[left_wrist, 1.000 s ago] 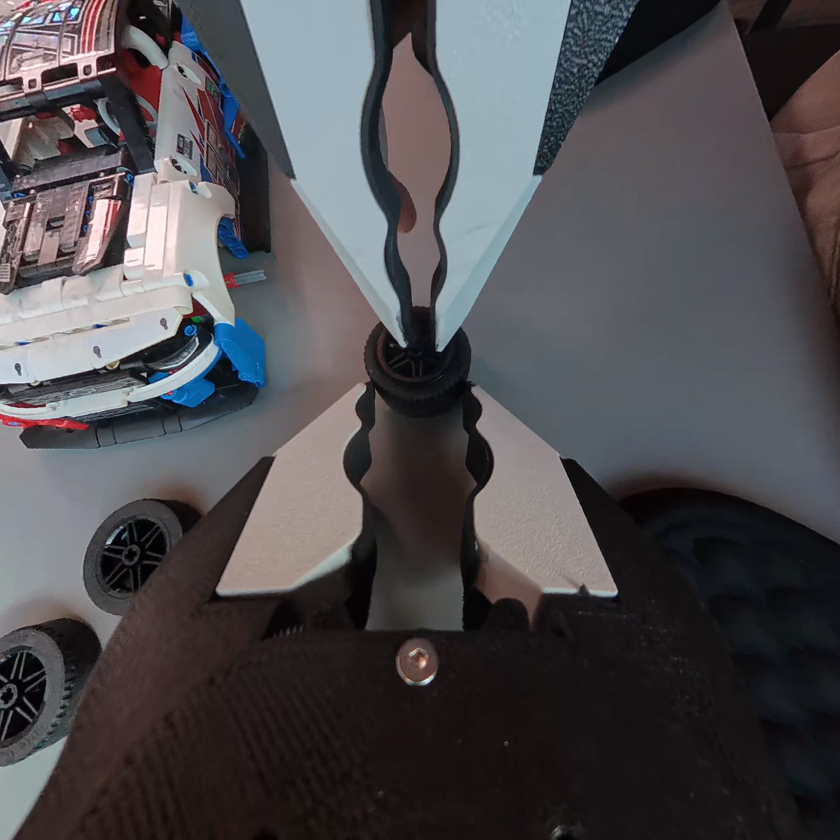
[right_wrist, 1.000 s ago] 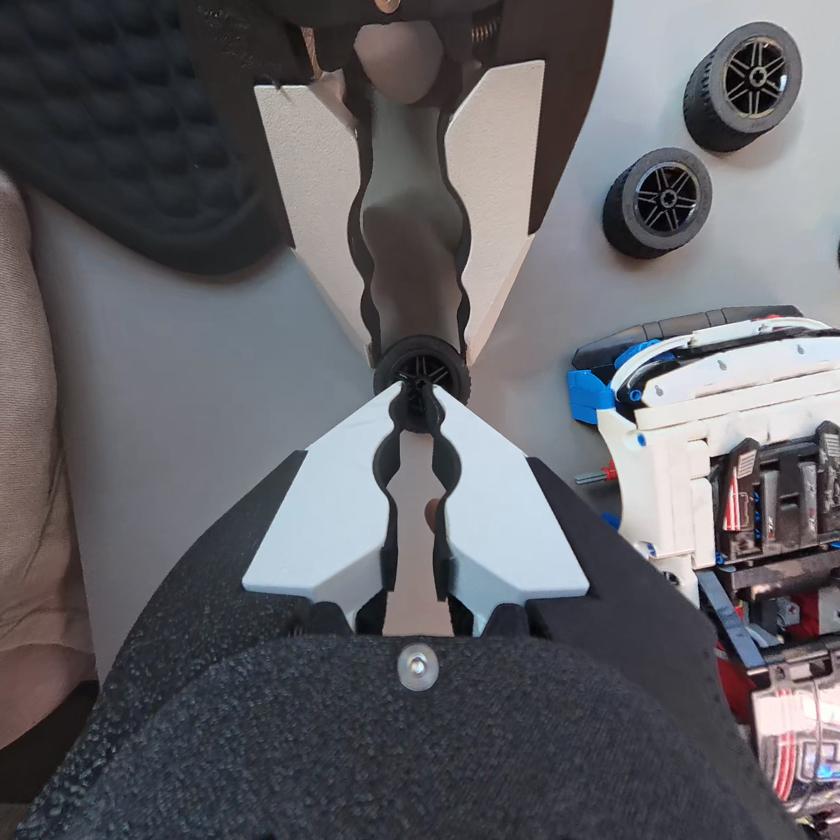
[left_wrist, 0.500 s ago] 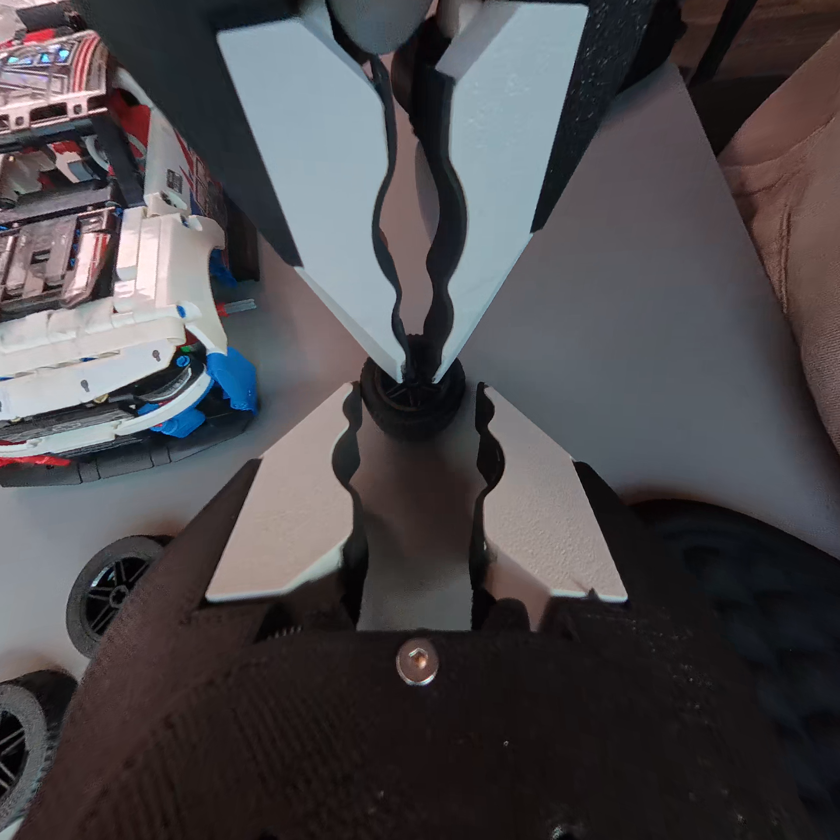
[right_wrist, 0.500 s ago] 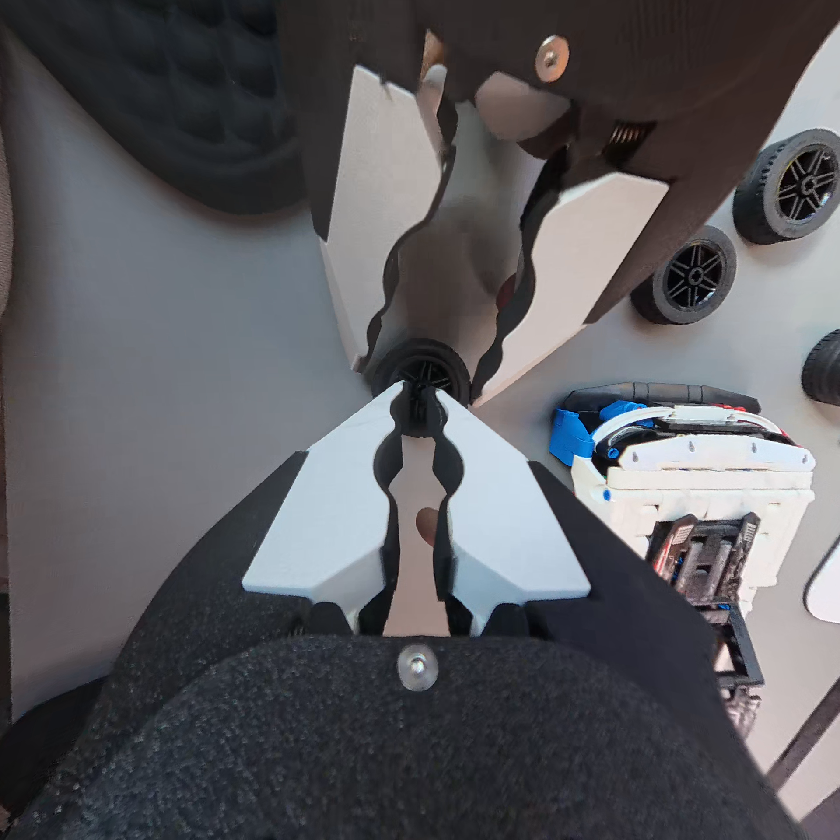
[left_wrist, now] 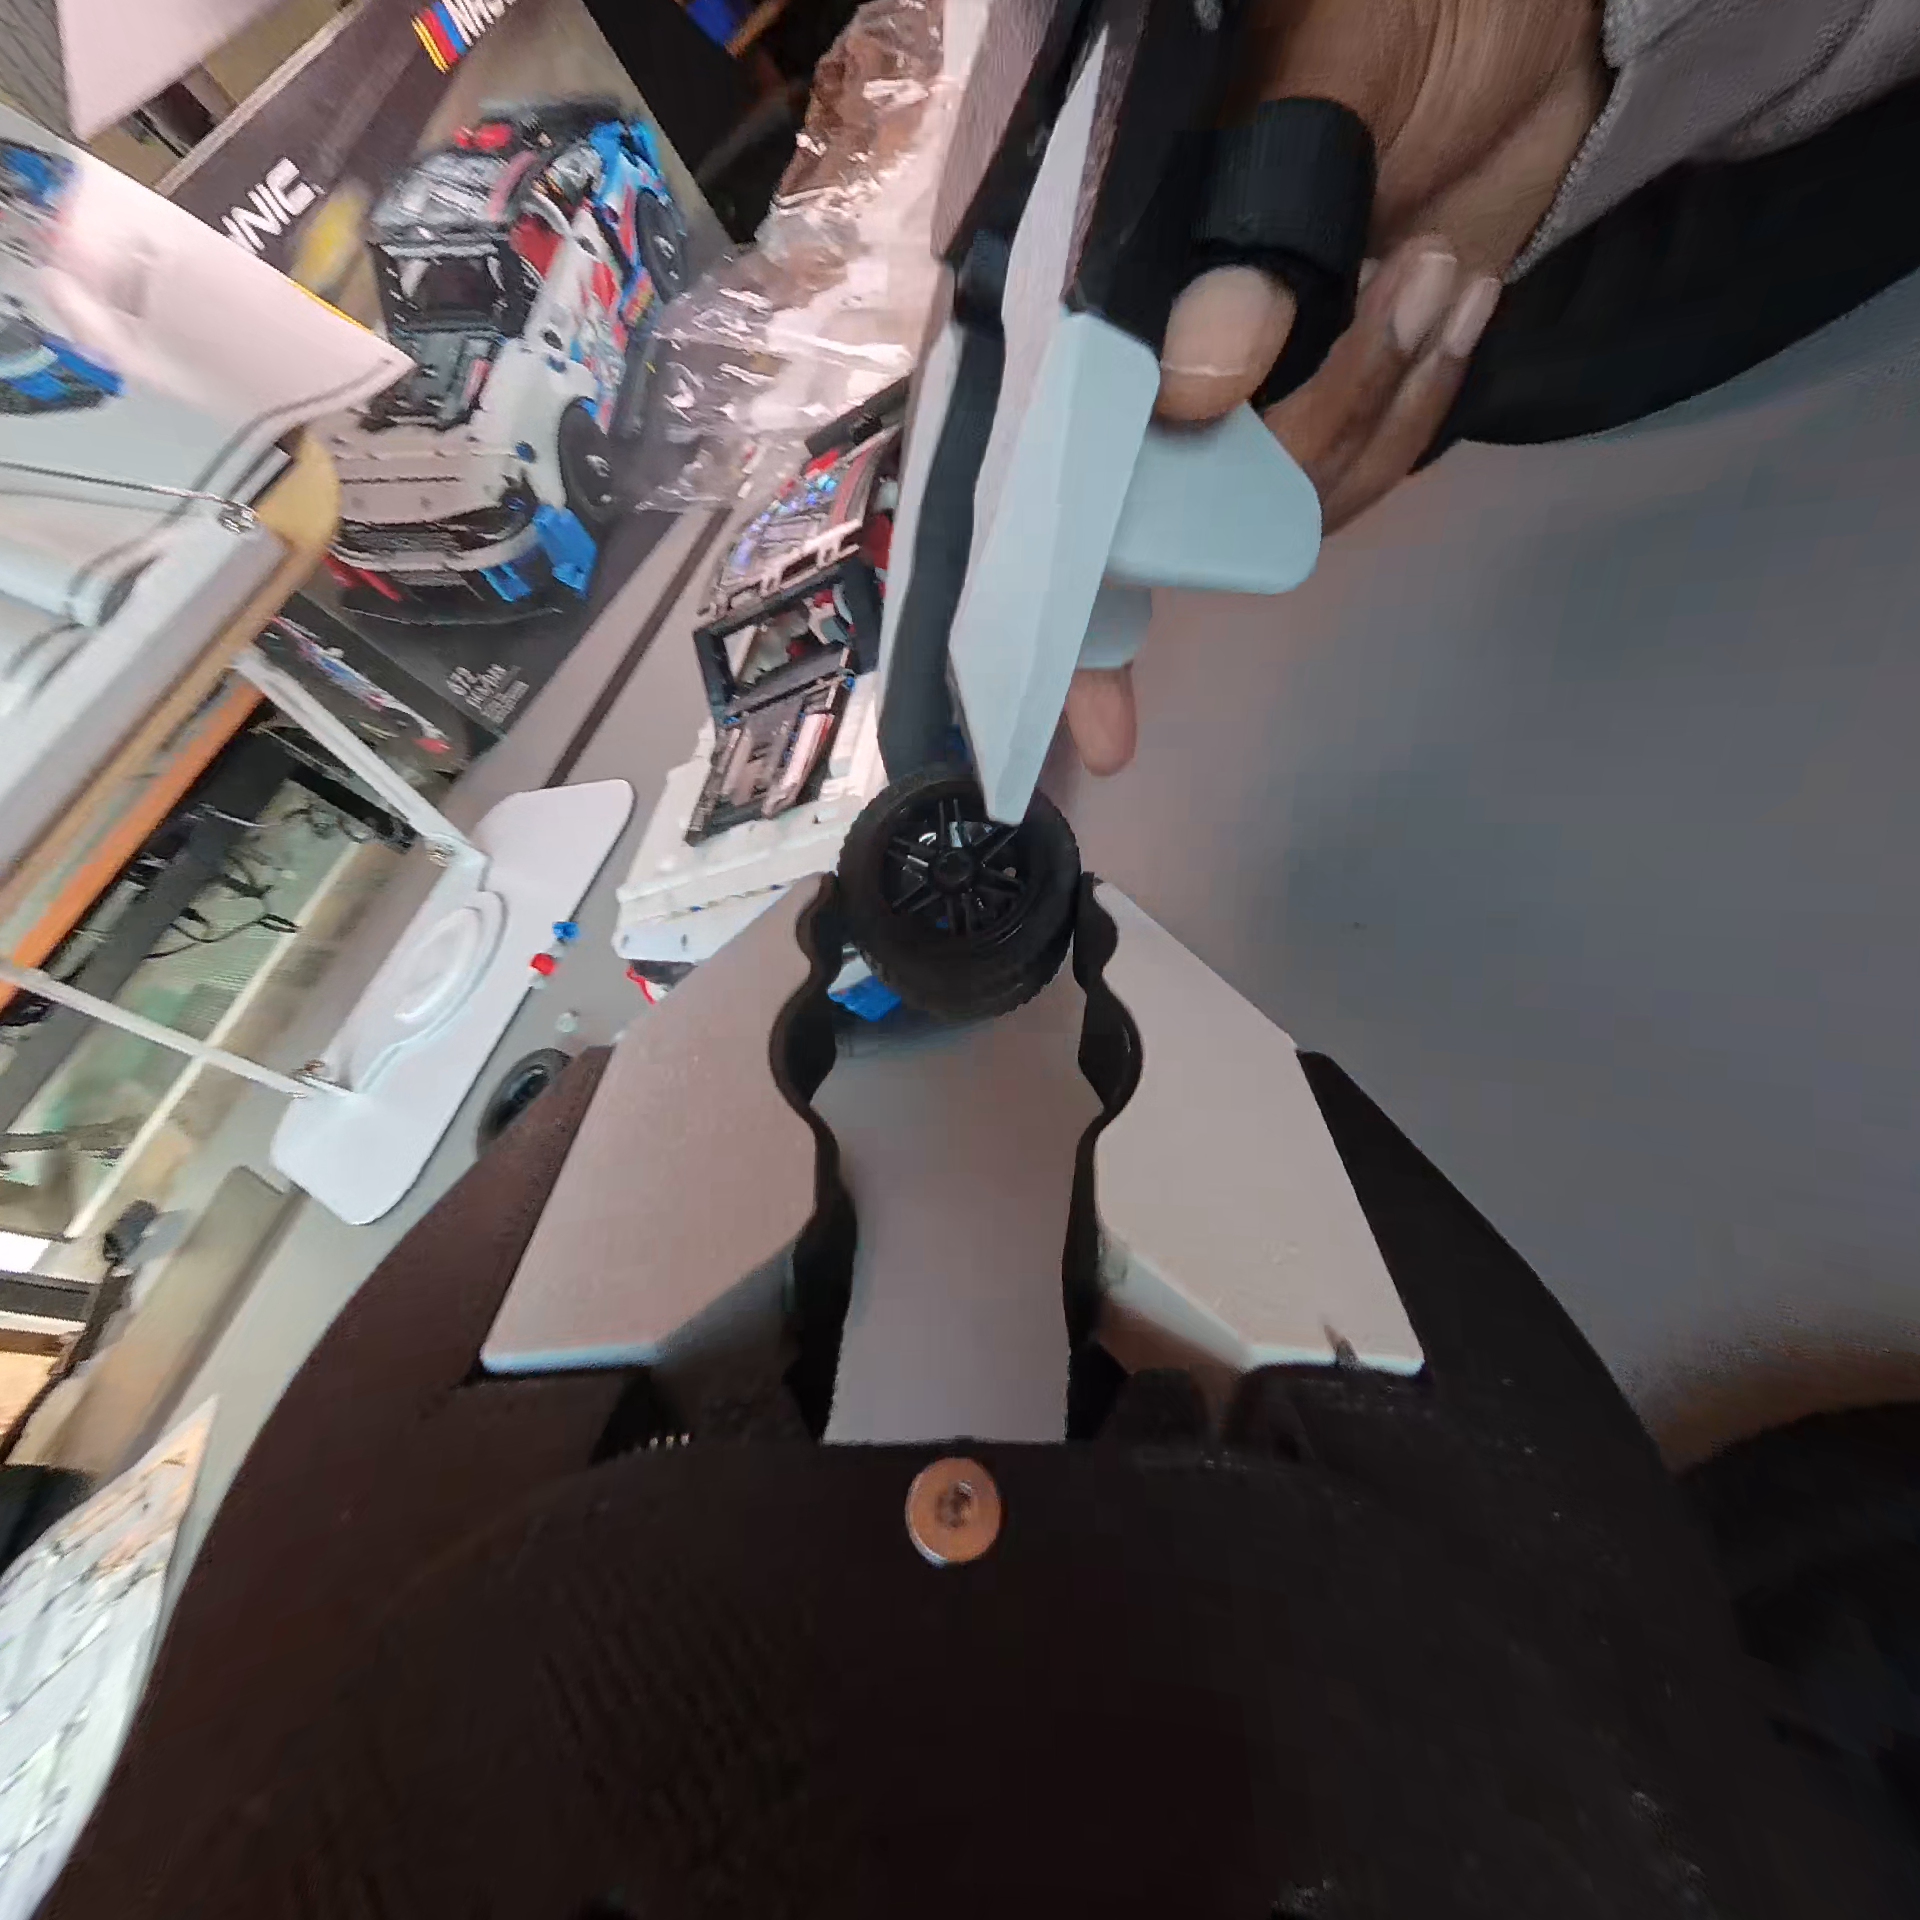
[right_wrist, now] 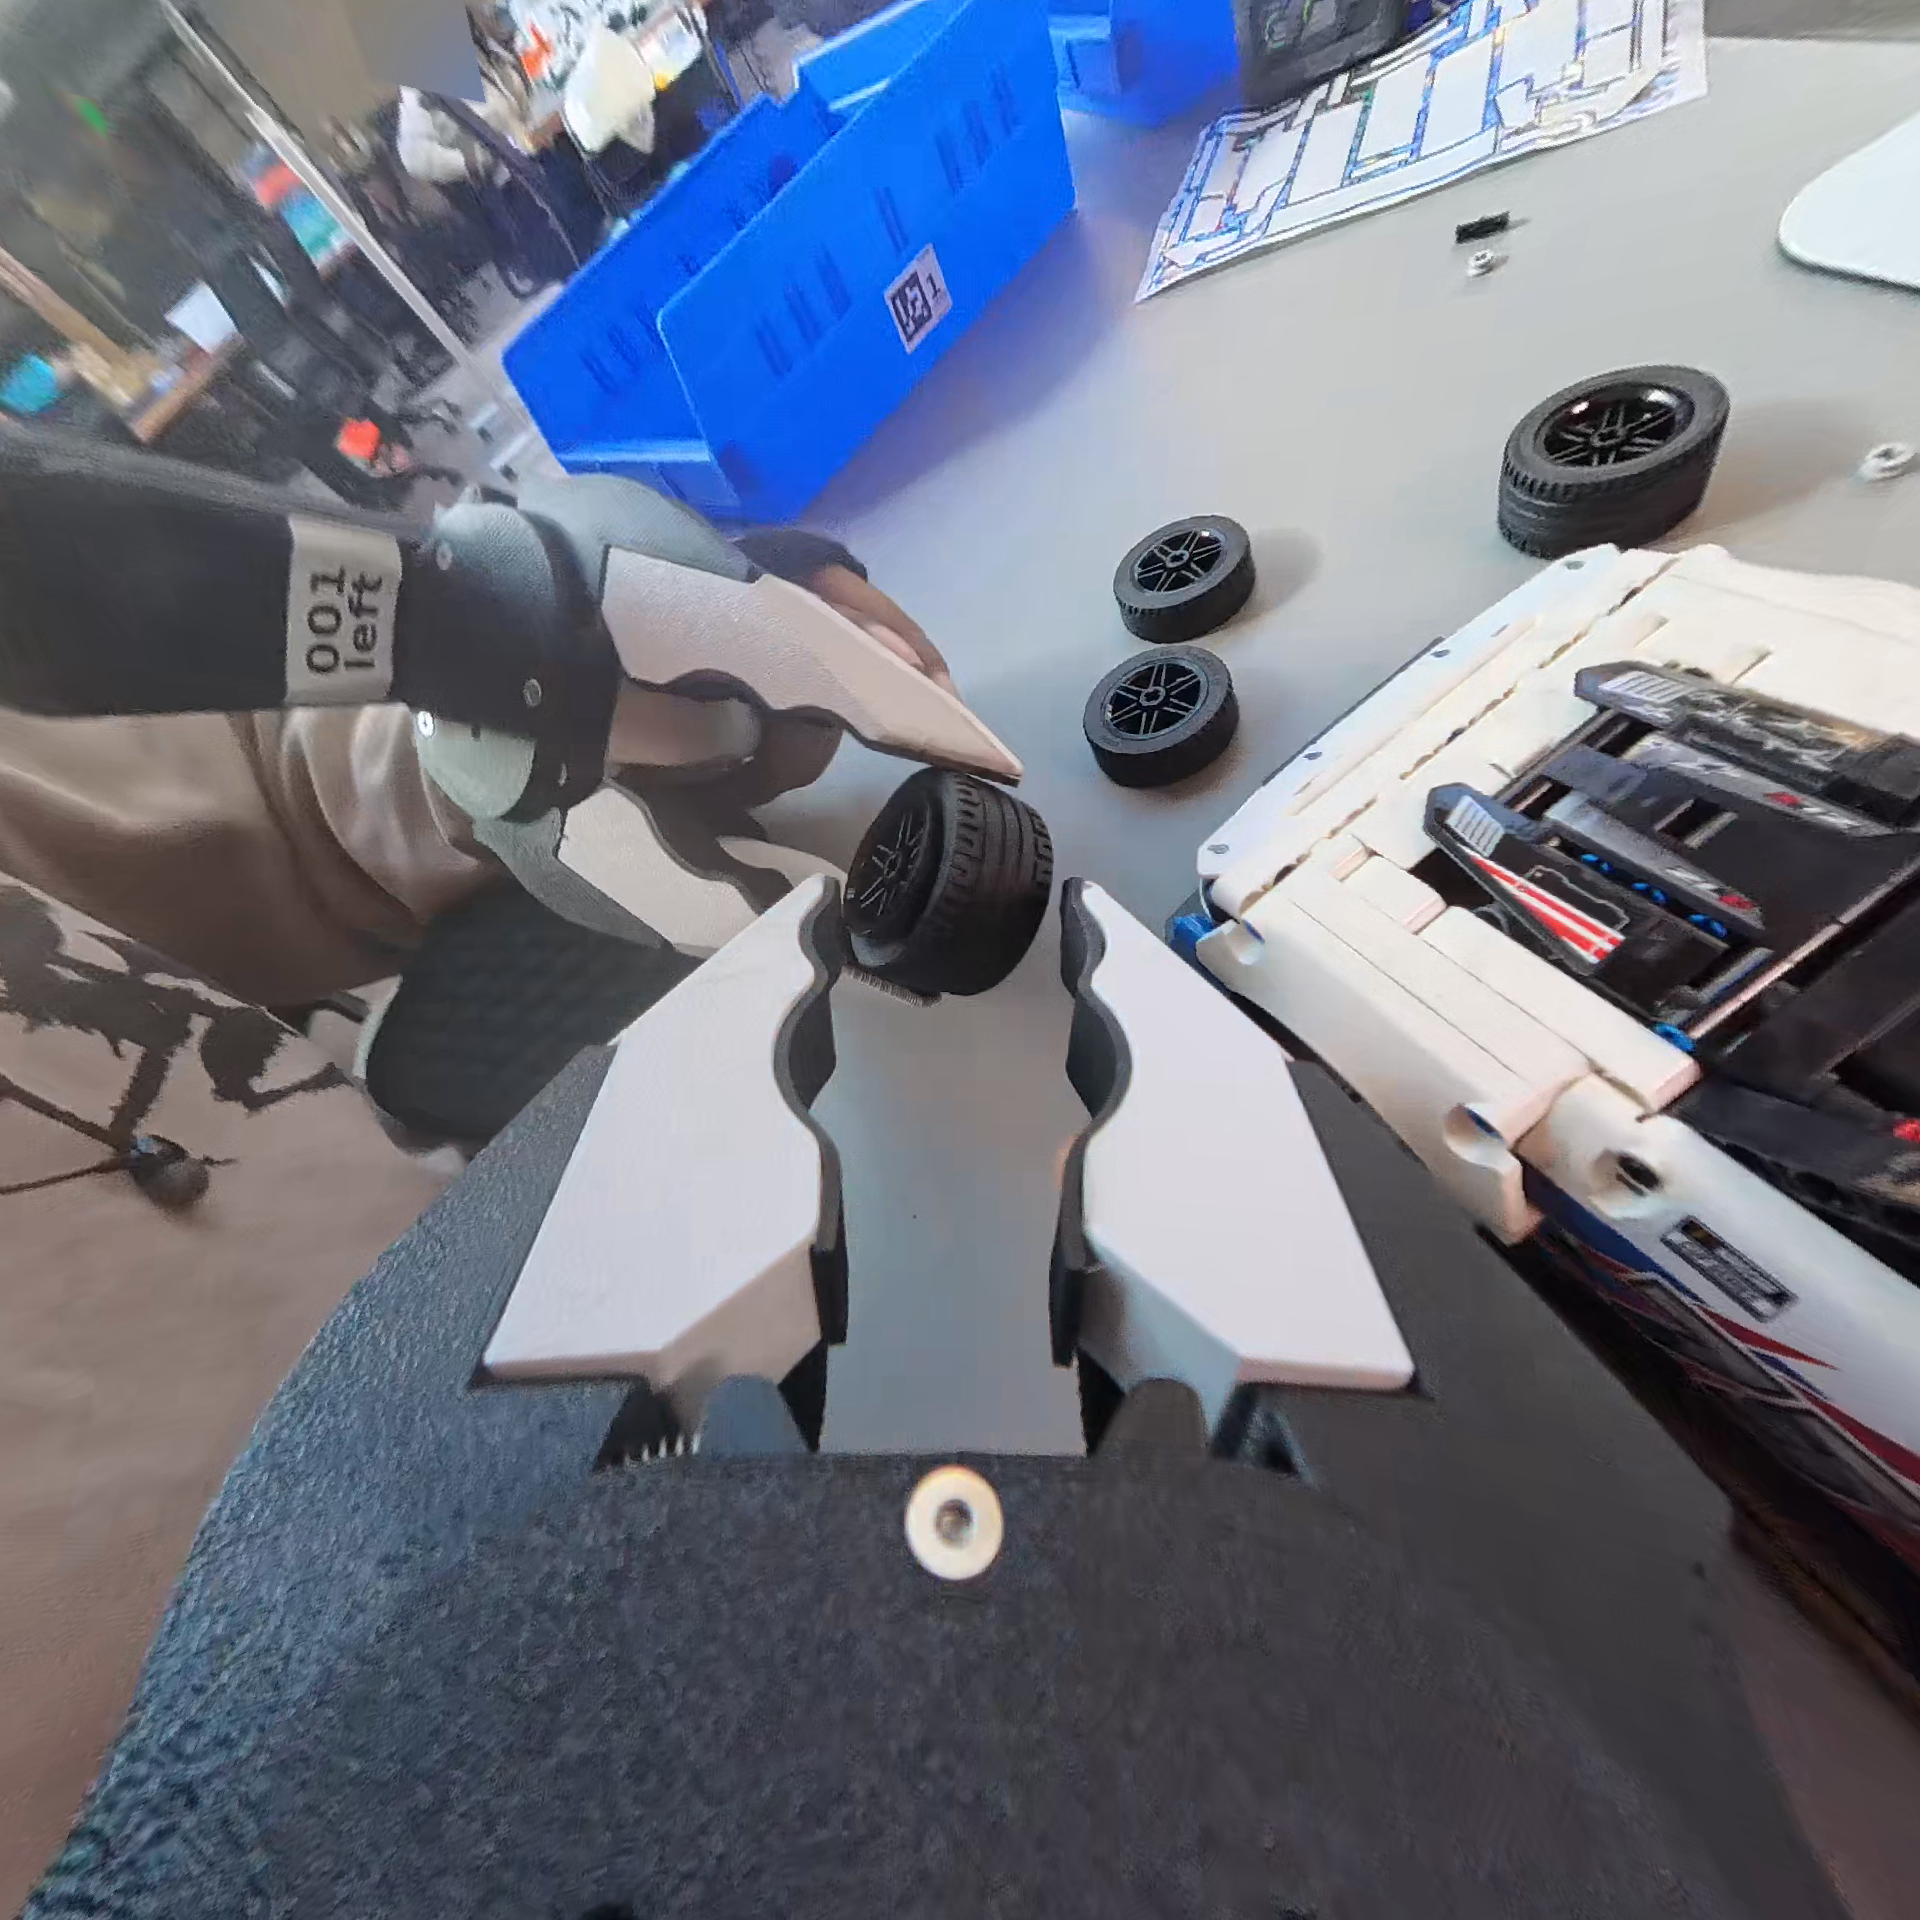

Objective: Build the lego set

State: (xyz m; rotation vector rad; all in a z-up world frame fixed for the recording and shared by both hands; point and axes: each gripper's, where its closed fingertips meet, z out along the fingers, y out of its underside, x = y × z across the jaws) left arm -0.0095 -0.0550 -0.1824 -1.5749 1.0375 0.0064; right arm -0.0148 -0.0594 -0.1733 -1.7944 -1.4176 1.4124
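A black wheel [left_wrist: 956, 894] with a black spoked rim sits between my left gripper's [left_wrist: 951, 920] tips, which are shut on its tread. In the right wrist view the wheel [right_wrist: 966, 883] lies between my right gripper's [right_wrist: 945, 894] open jaws: the left pad touches the rim face and the right pad stands just off it. The left gripper's upper finger [right_wrist: 831, 686] presses on top of the tyre. The right gripper's finger [left_wrist: 1039, 520] reaches the rim from above. The white, blue and black lego car [right_wrist: 1455, 935] sits just right of the wheel and also shows in the left wrist view [left_wrist: 748, 748].
Three loose wheels [right_wrist: 1184, 577] [right_wrist: 1158, 717] [right_wrist: 1616, 457] lie on the grey table beyond the car. Blue bins [right_wrist: 831, 312] and an instruction sheet [right_wrist: 1403, 125] are at the back. The set's box [left_wrist: 499, 312], a plastic bag [left_wrist: 810, 260] and a white stand base [left_wrist: 468, 987] are to the left.
Both grippers have swung from pointing down at the table to nearly level. My right gripper, pinched at the rim before, has opened around the wheel. The left stays closed on the tyre.
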